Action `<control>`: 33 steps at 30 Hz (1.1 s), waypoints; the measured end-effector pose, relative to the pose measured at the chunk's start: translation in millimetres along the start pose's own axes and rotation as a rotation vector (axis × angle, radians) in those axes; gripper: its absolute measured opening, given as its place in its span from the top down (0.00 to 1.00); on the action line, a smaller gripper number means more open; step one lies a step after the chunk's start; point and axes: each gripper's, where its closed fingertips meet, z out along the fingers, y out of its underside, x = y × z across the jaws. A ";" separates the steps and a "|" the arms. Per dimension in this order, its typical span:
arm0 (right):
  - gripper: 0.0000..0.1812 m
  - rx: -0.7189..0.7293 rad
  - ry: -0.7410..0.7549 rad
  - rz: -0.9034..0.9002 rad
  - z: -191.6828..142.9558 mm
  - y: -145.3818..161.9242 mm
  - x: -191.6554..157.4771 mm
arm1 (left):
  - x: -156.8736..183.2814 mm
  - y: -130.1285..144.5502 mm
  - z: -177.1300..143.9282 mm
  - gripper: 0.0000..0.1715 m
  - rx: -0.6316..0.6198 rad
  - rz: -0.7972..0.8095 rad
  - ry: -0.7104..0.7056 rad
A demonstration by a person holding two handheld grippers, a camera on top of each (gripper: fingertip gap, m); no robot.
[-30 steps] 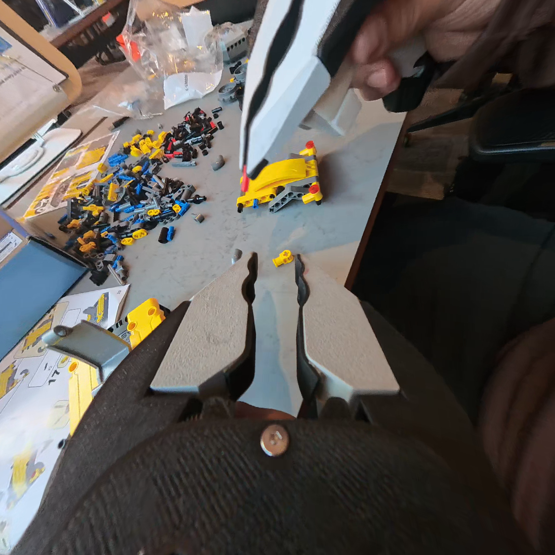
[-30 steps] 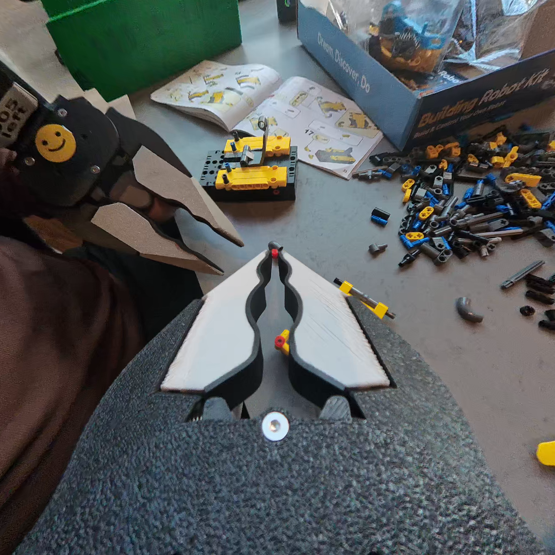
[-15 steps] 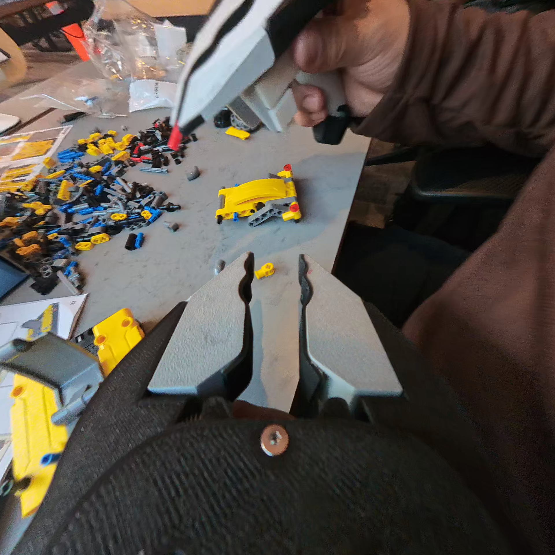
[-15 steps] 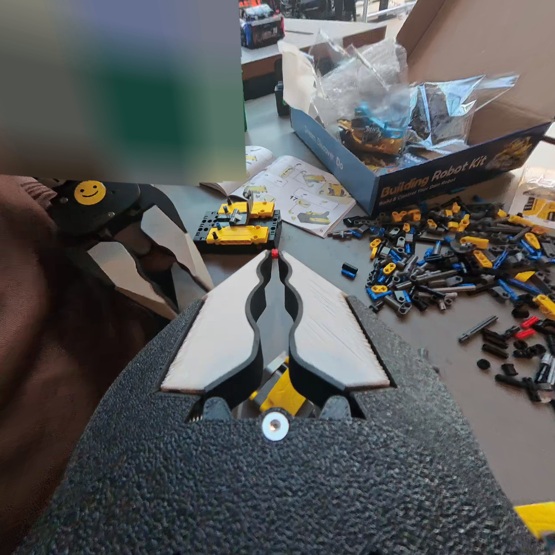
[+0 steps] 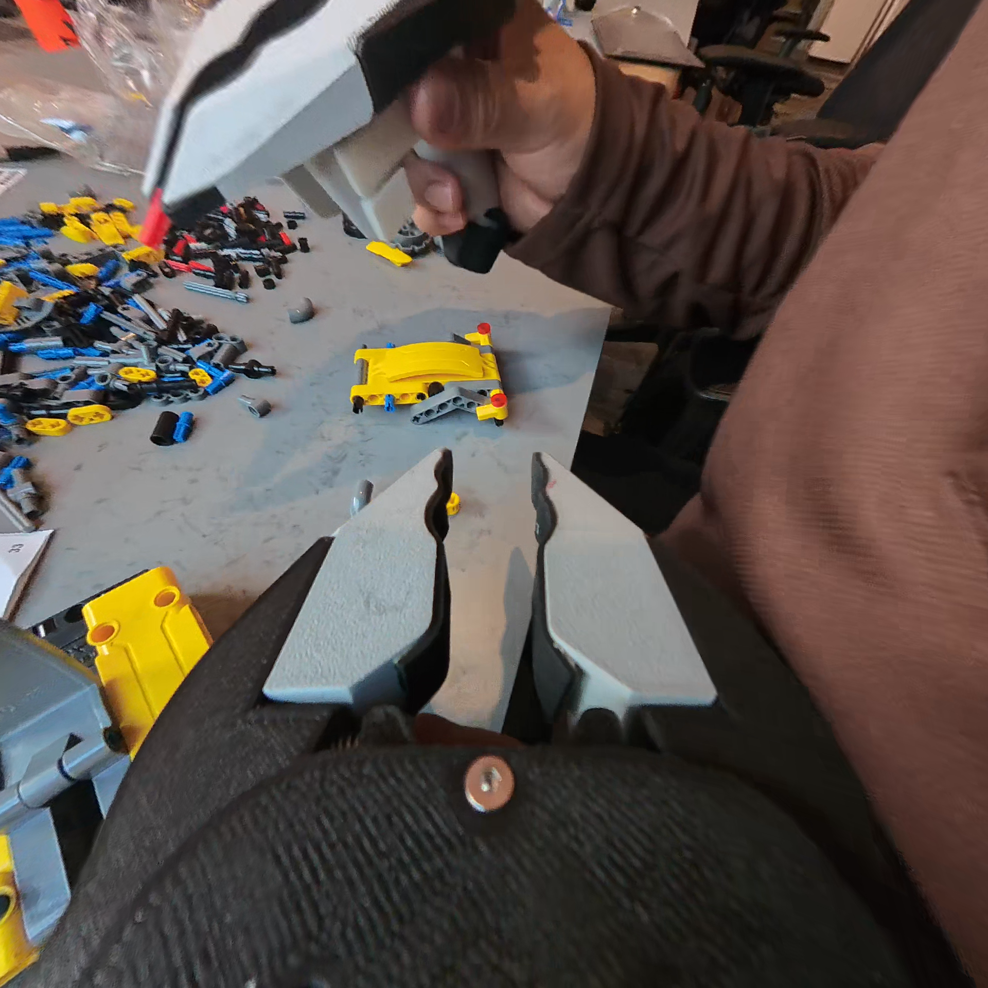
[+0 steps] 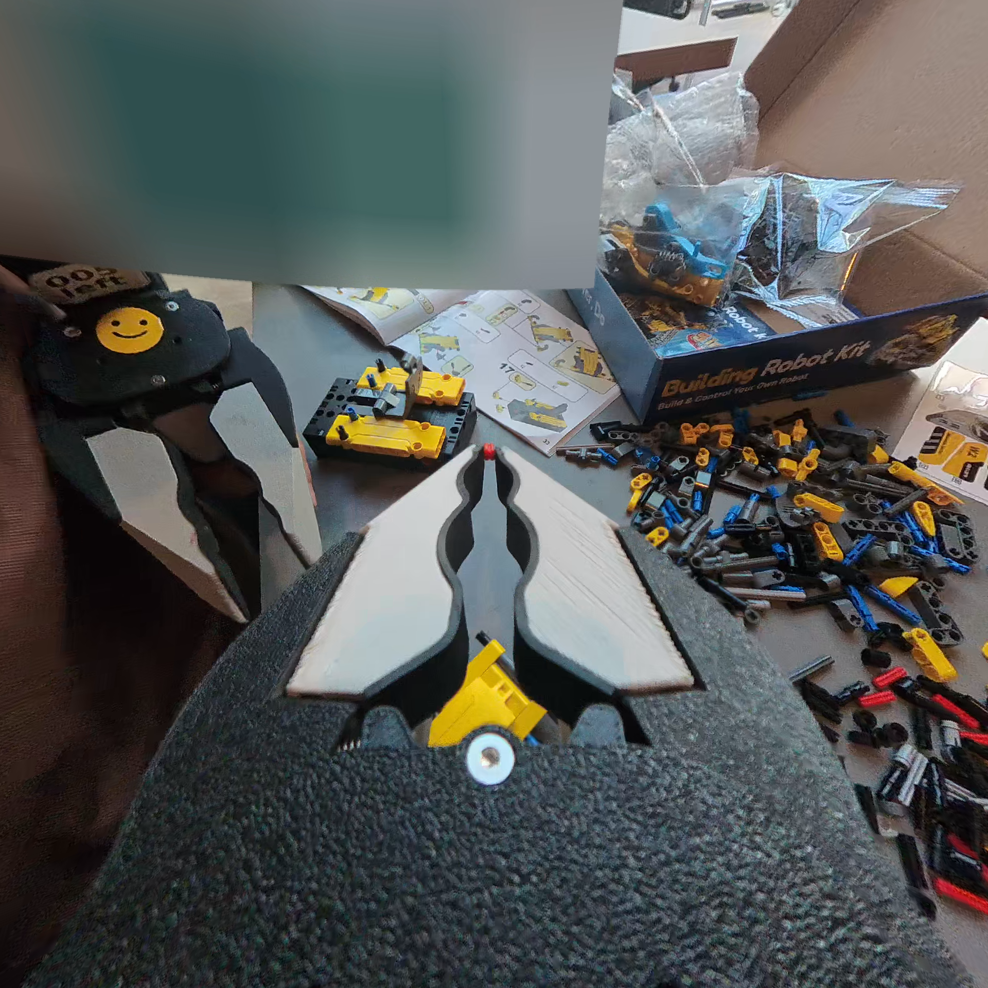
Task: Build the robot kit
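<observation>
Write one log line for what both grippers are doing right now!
left gripper: open, empty, above small yellow piece | right gripper: shut on red pin, held above grey table | yellow assembly: resting on table

1. We see the left gripper (image 5: pixel 492 470) built on a black, ribbed-textured body with one silver screw set in the middle.
2. Its two fingers (image 5: pixel 374 588) are pale grey wedges, lined on the inner sides with wavy black pads.
3. From the right wrist view, the same gripper's body carries a round yellow smiley sticker and a small label above it.
4. The right gripper (image 6: pixel 487 454) has a black pebbled body with a pale washer-ringed screw.
5. Its fingers (image 6: pixel 588 588) are whitish, finely ridged, edged with curving black pads.
6. Our sleeve (image 5: pixel 695 224) is brown cloth, reaching the wrist of the hand (image 5: pixel 497 123) on the pale grey handle.
</observation>
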 end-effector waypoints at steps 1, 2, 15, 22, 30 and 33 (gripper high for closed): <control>0.98 -0.020 0.007 0.000 -0.5 1.9 -1.1 | -0.1 1.2 0.7 0.84 -0.009 0.008 -0.009; 0.98 -0.034 0.012 0.003 -1.7 3.4 -2.8 | 0.7 3.8 2.1 0.83 -0.028 0.015 -0.009; 0.98 -0.336 -0.020 0.056 -16.6 61.1 -65.9 | -28.8 22.3 1.8 0.82 -0.172 0.034 -0.238; 0.98 -0.394 -0.020 0.063 -18.5 76.9 -77.4 | -32.0 25.0 6.1 0.82 -0.225 0.030 -0.230; 0.98 -0.463 0.001 0.038 -4.2 94.6 -77.3 | -22.9 30.9 12.8 0.87 -0.283 0.057 -0.152; 0.98 -0.469 0.008 0.024 -1.7 95.8 -75.2 | -16.3 36.0 16.4 0.85 -0.327 0.065 -0.085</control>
